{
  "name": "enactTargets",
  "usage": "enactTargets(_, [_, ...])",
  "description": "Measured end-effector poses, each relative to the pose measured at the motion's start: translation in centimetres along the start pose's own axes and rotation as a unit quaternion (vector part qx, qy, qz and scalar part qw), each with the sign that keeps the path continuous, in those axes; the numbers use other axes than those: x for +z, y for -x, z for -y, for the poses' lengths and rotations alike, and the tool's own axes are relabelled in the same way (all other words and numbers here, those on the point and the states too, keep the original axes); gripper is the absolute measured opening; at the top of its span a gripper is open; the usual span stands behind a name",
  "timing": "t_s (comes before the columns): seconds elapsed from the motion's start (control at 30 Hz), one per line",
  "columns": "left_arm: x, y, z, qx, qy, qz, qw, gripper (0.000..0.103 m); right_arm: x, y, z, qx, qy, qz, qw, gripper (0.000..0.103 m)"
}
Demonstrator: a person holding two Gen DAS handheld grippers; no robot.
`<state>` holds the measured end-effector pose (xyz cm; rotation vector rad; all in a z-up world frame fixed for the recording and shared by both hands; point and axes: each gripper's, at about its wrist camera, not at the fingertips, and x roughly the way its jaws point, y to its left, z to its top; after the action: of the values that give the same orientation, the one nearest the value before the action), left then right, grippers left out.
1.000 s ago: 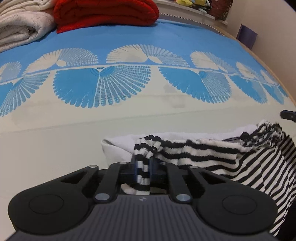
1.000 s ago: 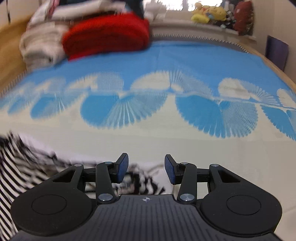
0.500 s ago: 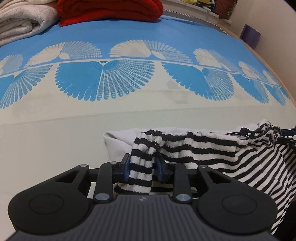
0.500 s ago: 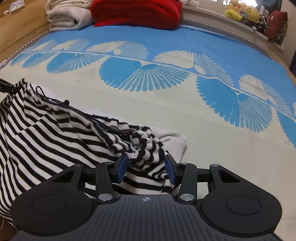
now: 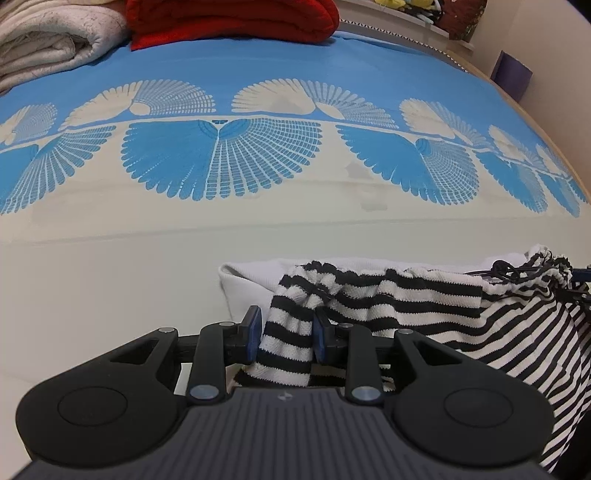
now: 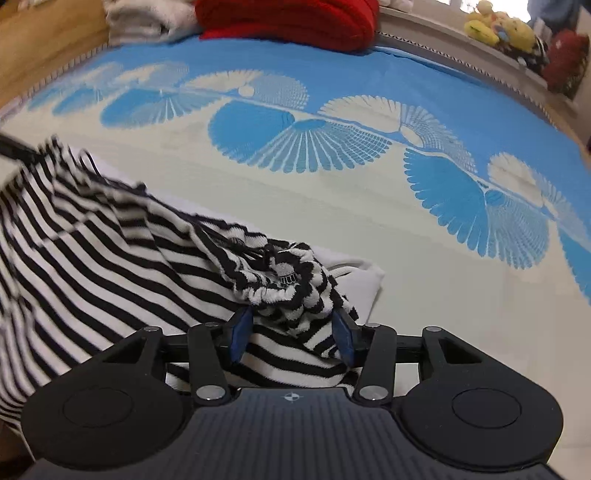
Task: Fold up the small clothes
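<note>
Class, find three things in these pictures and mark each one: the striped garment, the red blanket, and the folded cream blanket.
striped garment [image 5: 424, 306], left wrist view, on its bunched striped edge.
red blanket [image 6: 295, 22], right wrist view, on the front of its fold.
cream blanket [image 5: 55, 33], left wrist view, on its rolled front edge.

Black-and-white striped garment [image 5: 406, 295], blue-and-cream fan-patterned bedspread [image 5: 221, 158], red blanket [image 5: 236, 16], blue-padded fingers [image 5: 253, 328]

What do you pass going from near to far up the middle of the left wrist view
Left claw → striped garment → cream part of the bedspread → blue fan pattern → red folded blanket.
</note>
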<state>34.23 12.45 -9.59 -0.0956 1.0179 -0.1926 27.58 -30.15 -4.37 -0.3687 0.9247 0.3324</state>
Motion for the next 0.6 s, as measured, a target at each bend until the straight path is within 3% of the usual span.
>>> enactTargets(0.03, [0.0, 0.0, 0.1, 0.003, -0.001, 0.002, 1.0000, 0.023, 0.2, -0.3, -0.1, -0.010, 0.004, -0.003, 1.000, 0.044])
enactTargets(0.07, [0.2, 0.1, 0.2, 0.006, -0.005, 0.008, 0.9999, 0.008, 0.4, -0.4, 0.0, -0.016, 0.002, -0.003, 1.000, 0.031])
enactTargets(0.1, [0.4, 0.5, 0.4, 0.011, -0.007, 0.022, 0.9997, 0.006, 0.8, -0.3, 0.3, -0.015, -0.008, 0.004, 1.000, 0.014])
enactTargets(0.17, [0.8, 1.5, 0.4, 0.029, -0.005, 0.066, 0.9974, 0.005, 2.0, 0.9, 1.2, -0.024, -0.044, 0.057, 0.997, 0.007])
enactTargets(0.23, [1.2, 2.2, 0.4, 0.042, 0.003, 0.096, 0.9945, 0.005, 3.1, 2.6, 2.9, -0.037, -0.113, 0.123, 0.985, 0.005])
enactTargets(0.3, [1.5, 2.4, 0.9, 0.054, -0.004, 0.120, 0.9913, 0.005, 3.8, 3.0, 3.8, -0.065, -0.155, 0.153, 0.974, 0.005])
enactTargets(0.4, [1.9, 1.6, 2.3, 0.087, -0.031, 0.131, 0.9871, 0.005, 4.6, 0.9, 3.2, -0.095, -0.153, 0.117, 0.977, 0.005])
enactTargets(0.53, [2.5, -1.9, 1.8, 0.104, -0.002, 0.072, 0.9920, 0.006, 5.1, -2.3, 2.1, -0.114, -0.145, 0.063, 0.981, 0.006])
enactTargets(0.6, [2.3, -3.6, 1.4, 0.096, 0.012, 0.034, 0.9947, 0.012, 4.9, -4.0, 1.4, -0.125, -0.137, 0.022, 0.982, 0.008])
